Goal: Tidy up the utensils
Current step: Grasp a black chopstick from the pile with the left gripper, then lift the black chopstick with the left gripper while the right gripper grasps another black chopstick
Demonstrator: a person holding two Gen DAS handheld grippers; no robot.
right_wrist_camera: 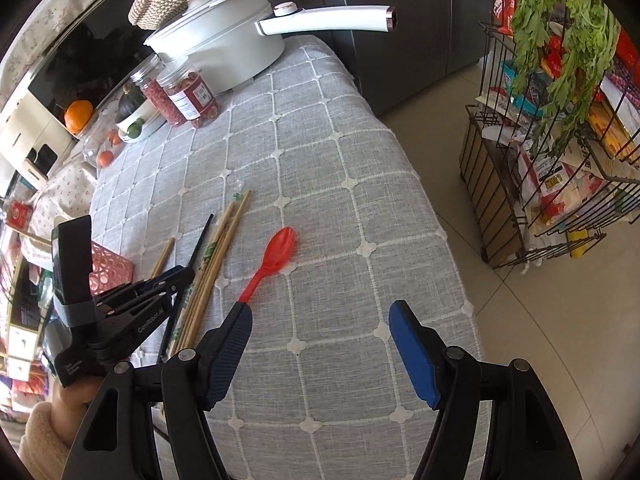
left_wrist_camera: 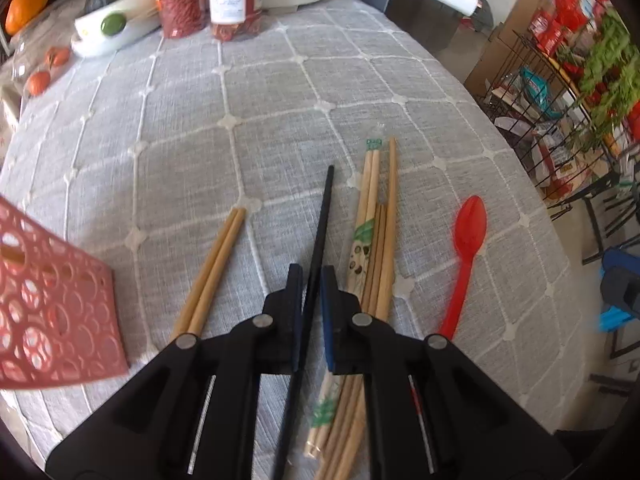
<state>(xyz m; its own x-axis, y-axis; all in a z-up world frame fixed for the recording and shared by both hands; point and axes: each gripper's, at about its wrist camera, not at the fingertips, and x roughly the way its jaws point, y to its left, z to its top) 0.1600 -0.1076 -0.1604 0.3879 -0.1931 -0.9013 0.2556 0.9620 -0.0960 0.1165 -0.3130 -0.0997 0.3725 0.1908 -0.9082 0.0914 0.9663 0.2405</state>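
My left gripper is shut on a black chopstick that runs forward between its fingers over the grey checked tablecloth. A pair of wooden chopsticks lies to its left. A bundle of wooden chopsticks, some in a printed paper sleeve, lies to its right. A red plastic spoon lies further right. A pink perforated basket stands at the left. In the right wrist view my right gripper is open and empty, its left finger next to the red spoon's handle end. The left gripper shows there too.
At the table's far end stand a white pot with a long handle, two jars of red snacks, a bowl with fruit and an orange. A black wire rack of packets and greens stands on the floor to the right.
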